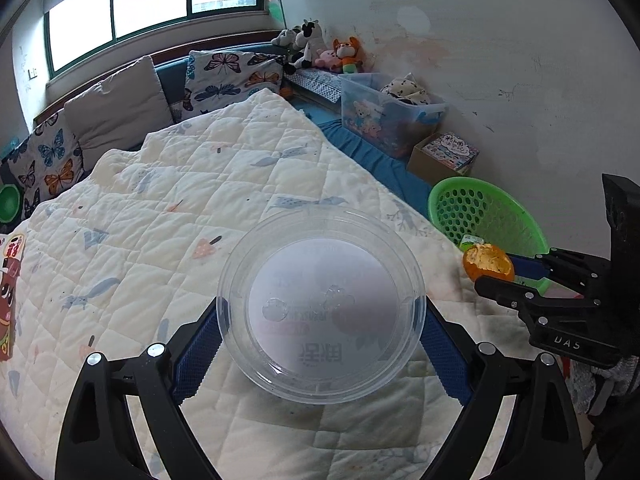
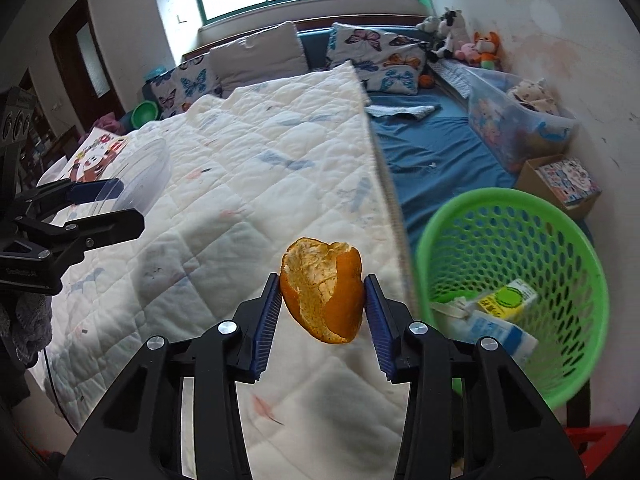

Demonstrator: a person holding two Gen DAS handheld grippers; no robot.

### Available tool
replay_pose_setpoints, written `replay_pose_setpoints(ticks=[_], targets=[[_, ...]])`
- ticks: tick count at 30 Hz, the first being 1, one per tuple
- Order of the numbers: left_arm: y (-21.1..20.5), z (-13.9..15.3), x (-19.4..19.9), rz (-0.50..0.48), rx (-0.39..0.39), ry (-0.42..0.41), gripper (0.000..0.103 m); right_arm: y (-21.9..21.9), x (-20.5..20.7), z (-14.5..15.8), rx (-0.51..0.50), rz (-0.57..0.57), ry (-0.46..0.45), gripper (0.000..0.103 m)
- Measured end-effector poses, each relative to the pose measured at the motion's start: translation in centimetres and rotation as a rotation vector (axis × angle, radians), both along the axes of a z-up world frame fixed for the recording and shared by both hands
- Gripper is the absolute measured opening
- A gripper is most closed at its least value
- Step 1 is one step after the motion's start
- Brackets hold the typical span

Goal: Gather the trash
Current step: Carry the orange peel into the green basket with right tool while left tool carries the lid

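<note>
The right gripper pinches an orange peel above the bed's right edge; the green bin lies just right of it. The left gripper, farther left, clamps a clear tub by its sides.

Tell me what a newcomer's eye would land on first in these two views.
The bright orange peel, pinched between the right gripper's blue pads above the white quilt, draws the eye first. Next comes the green basket to its right, beside the bed, with cartons inside. In the left wrist view, the left gripper clasps a clear plastic bowl.
</note>
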State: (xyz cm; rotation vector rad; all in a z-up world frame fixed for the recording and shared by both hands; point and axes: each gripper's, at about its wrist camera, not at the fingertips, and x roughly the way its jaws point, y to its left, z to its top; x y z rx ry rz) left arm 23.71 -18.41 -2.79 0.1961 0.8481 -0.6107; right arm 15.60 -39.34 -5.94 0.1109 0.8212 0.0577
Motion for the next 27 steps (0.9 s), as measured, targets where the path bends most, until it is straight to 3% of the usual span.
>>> replay_pose_setpoints(ticks=[9, 19, 22, 24, 27], targets=[[-5.3, 1.3, -0.9, -0.078, -0.009, -0.013, 0.089, -8.1, -2.4, 0.7, -0.011, -0.169, 0.001, 0.043], [-10.8, 2.3, -1.5, -0.143, 0.002, -0.026, 0.089, -14.7, -3.8, -0.6, -0.019, -0.306, 0.042, 0.045], [-12.4, 2.5, -1.5, -0.156, 0.003, -0.022, 0.089, -15.9, -4.0, -1.2, -0.011, -0.337, 0.048, 0.048], [-13.4, 2.7, -1.4, -0.165, 0.0, -0.018, 0.089, -16.5, -4.3, -1.4, -0.004, -0.352, 0.045, 0.059], [-15.0, 2.8, -1.4, -0.179, -0.004, -0.013, 0.089, -17.0, -4.5, -1.1, -0.004, -0.363, 0.034, 0.06]])
